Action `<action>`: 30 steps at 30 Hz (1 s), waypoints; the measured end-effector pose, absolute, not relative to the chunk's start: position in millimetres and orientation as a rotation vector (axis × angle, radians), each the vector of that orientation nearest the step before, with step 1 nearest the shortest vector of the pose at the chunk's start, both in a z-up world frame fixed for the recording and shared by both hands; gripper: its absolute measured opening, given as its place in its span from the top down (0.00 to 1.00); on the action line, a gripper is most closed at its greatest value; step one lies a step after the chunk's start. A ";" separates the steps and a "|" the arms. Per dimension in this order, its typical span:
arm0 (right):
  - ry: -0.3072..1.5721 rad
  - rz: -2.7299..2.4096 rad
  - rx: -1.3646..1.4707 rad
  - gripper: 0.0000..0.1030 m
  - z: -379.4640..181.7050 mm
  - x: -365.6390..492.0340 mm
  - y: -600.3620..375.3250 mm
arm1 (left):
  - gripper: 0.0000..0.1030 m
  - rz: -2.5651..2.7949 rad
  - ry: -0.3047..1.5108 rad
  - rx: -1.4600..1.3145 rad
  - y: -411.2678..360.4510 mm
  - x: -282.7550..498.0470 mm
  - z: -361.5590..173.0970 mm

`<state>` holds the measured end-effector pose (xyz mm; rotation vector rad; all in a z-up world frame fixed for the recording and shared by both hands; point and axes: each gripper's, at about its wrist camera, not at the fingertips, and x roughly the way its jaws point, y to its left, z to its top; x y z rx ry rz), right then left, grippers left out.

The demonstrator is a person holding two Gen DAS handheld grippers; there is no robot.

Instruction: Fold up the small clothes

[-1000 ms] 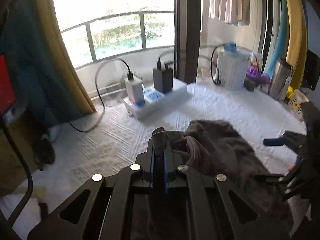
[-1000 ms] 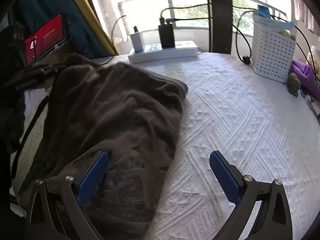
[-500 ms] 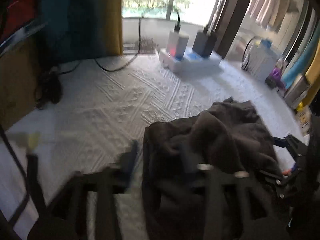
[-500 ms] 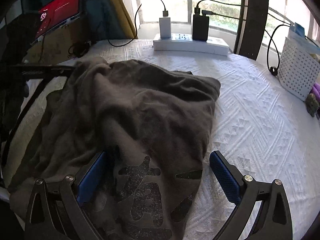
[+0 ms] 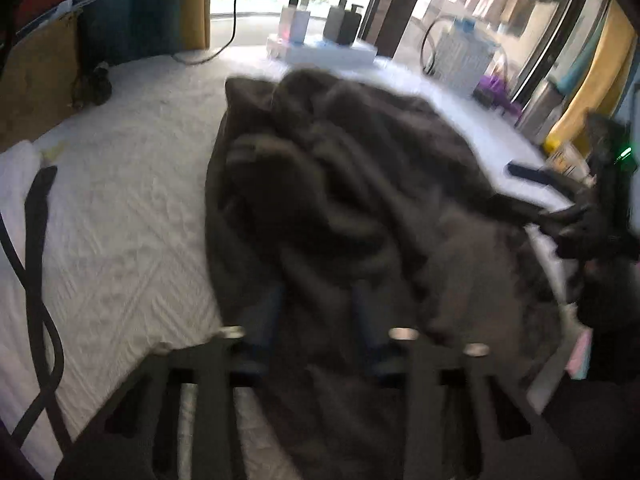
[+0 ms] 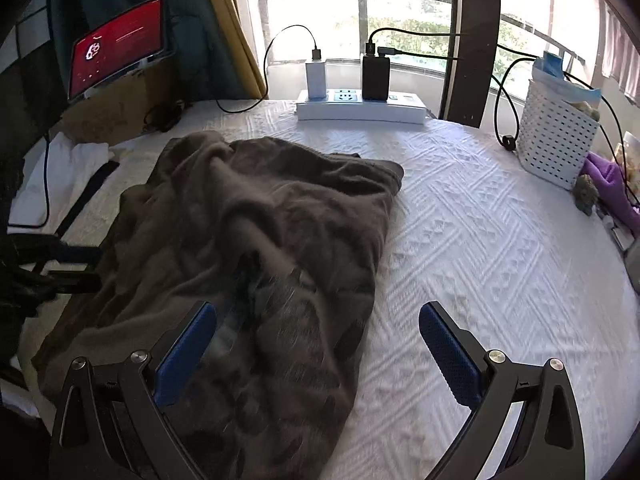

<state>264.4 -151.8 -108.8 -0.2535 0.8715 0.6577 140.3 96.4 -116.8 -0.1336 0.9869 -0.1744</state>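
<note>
A dark grey-brown garment (image 6: 264, 248) lies crumpled on the white textured cloth (image 6: 480, 248); it also fills the left wrist view (image 5: 352, 200). My left gripper (image 5: 316, 320) is partly open, its blue fingers astride the garment's near edge, blurred by motion. It shows as a dark shape at the left edge of the right wrist view (image 6: 60, 268). My right gripper (image 6: 316, 344) is wide open and empty, low over the garment's near right edge. It also shows at the right of the left wrist view (image 5: 560, 200).
A white power strip (image 6: 360, 110) with chargers stands at the back. A white perforated basket (image 6: 556, 140) and purple cloth (image 6: 608, 184) are at the right. A red-screen tablet (image 6: 120, 44) on a cardboard box is back left. A black strap (image 5: 36, 216) lies left.
My left gripper let go of the garment, opened, and swung over its near edge. The garment dropped and spread on the cloth. My right gripper stayed open.
</note>
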 end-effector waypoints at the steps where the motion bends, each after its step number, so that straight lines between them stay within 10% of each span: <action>1: 0.872 0.658 -0.257 0.01 -109.0 259.7 -152.3 | 0.90 -0.159 0.974 -0.118 96.2 137.3 -117.3; 21: 0.876 0.678 -0.312 0.01 -123.8 190.5 -162.7 | 0.97 -0.007 0.796 -0.250 130.6 98.5 -74.7; 25: 0.864 0.640 -0.276 0.01 -114.2 187.4 -185.4 | 0.51 -0.210 0.841 -0.236 91.3 95.7 -64.8; 30: 0.868 0.616 -0.253 0.01 -110.4 179.0 -209.6 | 0.51 -0.348 0.964 -0.172 39.9 92.6 -89.2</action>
